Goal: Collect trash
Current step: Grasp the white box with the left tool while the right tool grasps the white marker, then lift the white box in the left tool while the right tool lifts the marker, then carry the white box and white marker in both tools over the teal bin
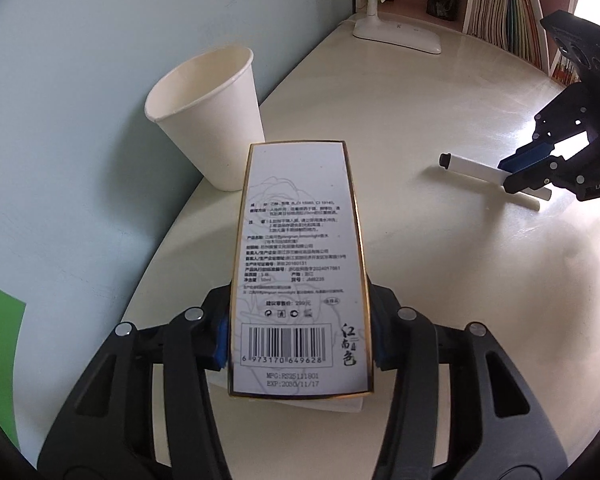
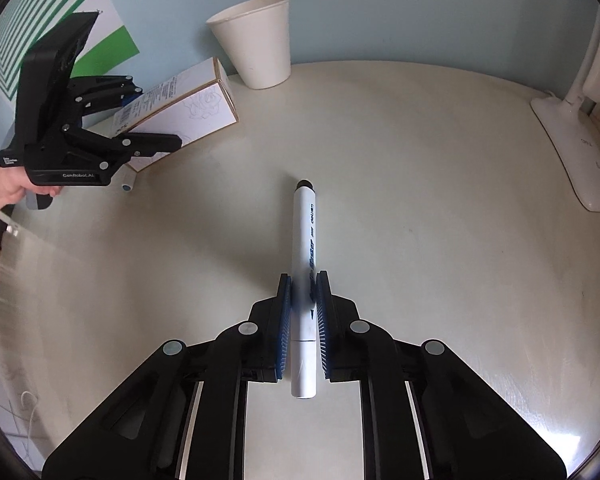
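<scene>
Left gripper [image 1: 300,336]: I am clamping the printed carton [image 1: 300,264] between my blue pads, its far end pointing ahead toward the paper cup [image 1: 210,120], which is standing just beyond and to the left on the bench [image 1: 420,100]. Right gripper [image 2: 303,316]: I am closing narrowly on the white marker [image 2: 305,280], which is lying lengthwise between my pads, capped tip pointing away. A small white cap [image 2: 129,182] is lying near the left gripper. Step in hand: grasping two trash items at once. Next, I judge, both call for a straight lift clear of the bench, then carrying to a bin, which is not in view.
</scene>
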Demonstrator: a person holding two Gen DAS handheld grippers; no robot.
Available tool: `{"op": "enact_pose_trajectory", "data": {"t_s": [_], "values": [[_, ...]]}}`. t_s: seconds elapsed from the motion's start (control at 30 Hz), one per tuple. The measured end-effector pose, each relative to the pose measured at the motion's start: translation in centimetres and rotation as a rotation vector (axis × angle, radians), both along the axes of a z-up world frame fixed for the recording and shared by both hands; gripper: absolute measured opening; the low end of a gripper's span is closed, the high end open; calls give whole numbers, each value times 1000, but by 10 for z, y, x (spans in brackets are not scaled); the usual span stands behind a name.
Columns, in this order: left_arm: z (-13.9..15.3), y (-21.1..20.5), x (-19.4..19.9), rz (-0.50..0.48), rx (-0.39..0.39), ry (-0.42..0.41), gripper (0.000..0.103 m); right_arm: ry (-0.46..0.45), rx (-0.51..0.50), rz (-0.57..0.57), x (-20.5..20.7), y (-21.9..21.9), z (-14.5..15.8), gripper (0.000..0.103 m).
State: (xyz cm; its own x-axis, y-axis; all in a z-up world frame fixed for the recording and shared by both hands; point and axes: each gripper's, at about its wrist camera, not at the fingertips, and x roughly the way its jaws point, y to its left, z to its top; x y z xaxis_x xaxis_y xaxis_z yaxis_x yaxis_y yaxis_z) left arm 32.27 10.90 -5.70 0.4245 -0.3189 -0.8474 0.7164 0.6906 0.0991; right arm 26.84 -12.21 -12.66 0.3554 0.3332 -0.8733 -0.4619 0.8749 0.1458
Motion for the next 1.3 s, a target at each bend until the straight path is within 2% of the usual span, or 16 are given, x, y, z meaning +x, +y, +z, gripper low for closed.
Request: {"op": "enact_pose_trajectory", "data": {"t_s": [0.2, 0.5, 0.73, 1.07, 1.3], "values": [[31, 10, -37, 58, -29, -7, 47, -4, 56, 22, -19, -8, 24, 14], [66, 33, -124, 178, 1, -7, 47, -42, 107, 146, -72, -14, 73, 14], [79, 36, -201, 315, 12, 3, 47, -61, 125, 321, -109, -3, 101, 14], [109, 42, -298, 584, 28, -73, 47, -99, 147, 636, -162, 20, 136, 14], [118, 38, -369, 786, 37, -105, 47, -105, 160, 844, -194, 37, 143, 14]]}}
